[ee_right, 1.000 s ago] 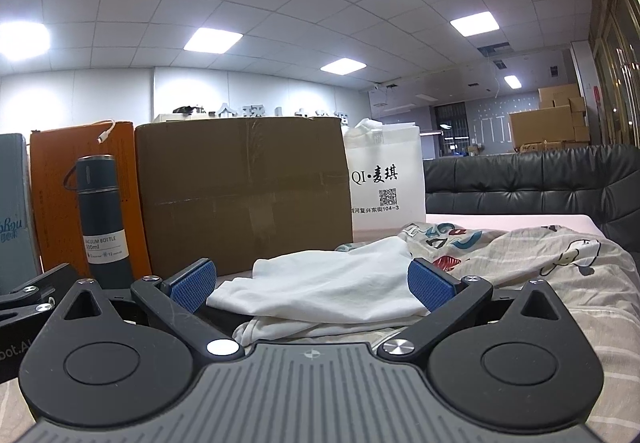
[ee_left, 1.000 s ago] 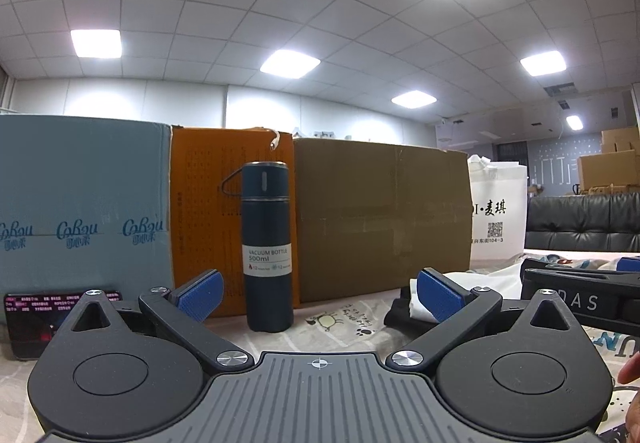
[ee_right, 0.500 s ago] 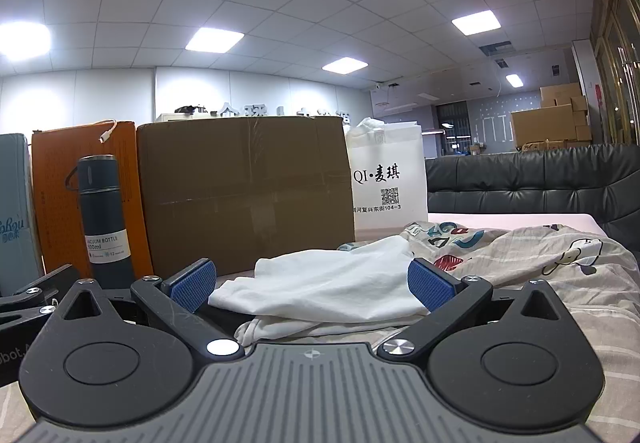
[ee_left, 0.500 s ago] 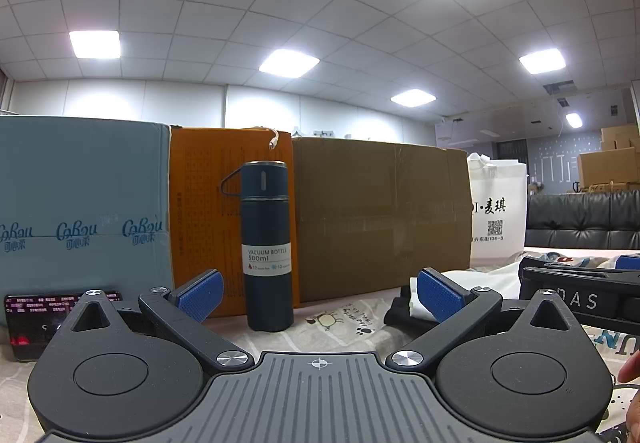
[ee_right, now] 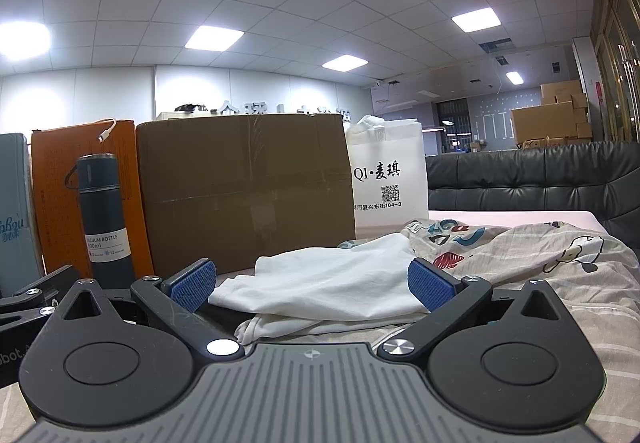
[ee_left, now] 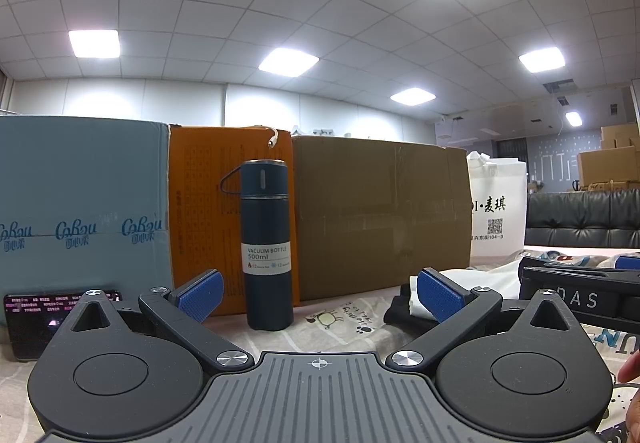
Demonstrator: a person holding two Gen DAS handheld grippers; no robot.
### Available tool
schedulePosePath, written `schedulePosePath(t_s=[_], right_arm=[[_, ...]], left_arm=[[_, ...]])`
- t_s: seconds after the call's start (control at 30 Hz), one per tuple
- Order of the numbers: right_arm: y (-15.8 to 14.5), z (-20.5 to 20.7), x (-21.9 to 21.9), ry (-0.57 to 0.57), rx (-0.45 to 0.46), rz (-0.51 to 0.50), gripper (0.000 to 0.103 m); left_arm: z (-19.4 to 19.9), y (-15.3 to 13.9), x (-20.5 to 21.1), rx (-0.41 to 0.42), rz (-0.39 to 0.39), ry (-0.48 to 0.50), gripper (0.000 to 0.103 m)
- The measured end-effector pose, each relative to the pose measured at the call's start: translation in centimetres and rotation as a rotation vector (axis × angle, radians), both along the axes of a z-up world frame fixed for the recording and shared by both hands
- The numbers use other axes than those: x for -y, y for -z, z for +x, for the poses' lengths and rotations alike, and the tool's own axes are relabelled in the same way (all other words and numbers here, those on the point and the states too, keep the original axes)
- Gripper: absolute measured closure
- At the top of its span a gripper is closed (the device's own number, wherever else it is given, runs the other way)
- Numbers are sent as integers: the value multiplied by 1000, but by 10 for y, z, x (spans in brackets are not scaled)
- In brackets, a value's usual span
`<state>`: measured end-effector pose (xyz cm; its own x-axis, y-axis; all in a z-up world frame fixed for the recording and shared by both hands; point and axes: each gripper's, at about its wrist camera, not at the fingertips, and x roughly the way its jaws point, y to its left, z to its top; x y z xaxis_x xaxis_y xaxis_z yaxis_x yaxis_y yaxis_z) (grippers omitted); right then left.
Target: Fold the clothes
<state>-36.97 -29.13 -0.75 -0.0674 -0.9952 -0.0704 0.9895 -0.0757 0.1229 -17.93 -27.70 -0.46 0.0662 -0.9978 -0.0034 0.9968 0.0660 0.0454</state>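
We hold both tongs wide apart and empty, low to the surface, ready to reach. The right tongs (ee_right: 310, 283) face the crumpled white garment (ee_right: 320, 283), lying unfolded before the brown carton (ee_right: 244, 187); the left tongs (ee_left: 320, 293) face the vacuum bottle (ee_left: 266, 243), left of that carton.

My left tongs (ee_left: 319, 293) were black, with blue textured pads (ee_left: 200, 293), silver screws at the pivots, round discs on either side and a ribbed grey plate bearing a small crosshair. My right tongs (ee_right: 310, 281) looked the same, pads (ee_right: 430, 283) blue too.
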Motion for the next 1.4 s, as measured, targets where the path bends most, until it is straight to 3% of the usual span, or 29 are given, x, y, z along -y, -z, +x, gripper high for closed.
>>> schedulePosePath(t_s=[1.4], right_arm=[[1,0,2,4,8,10,0]], left_arm=[[0,0,-1,2,5,2,0]])
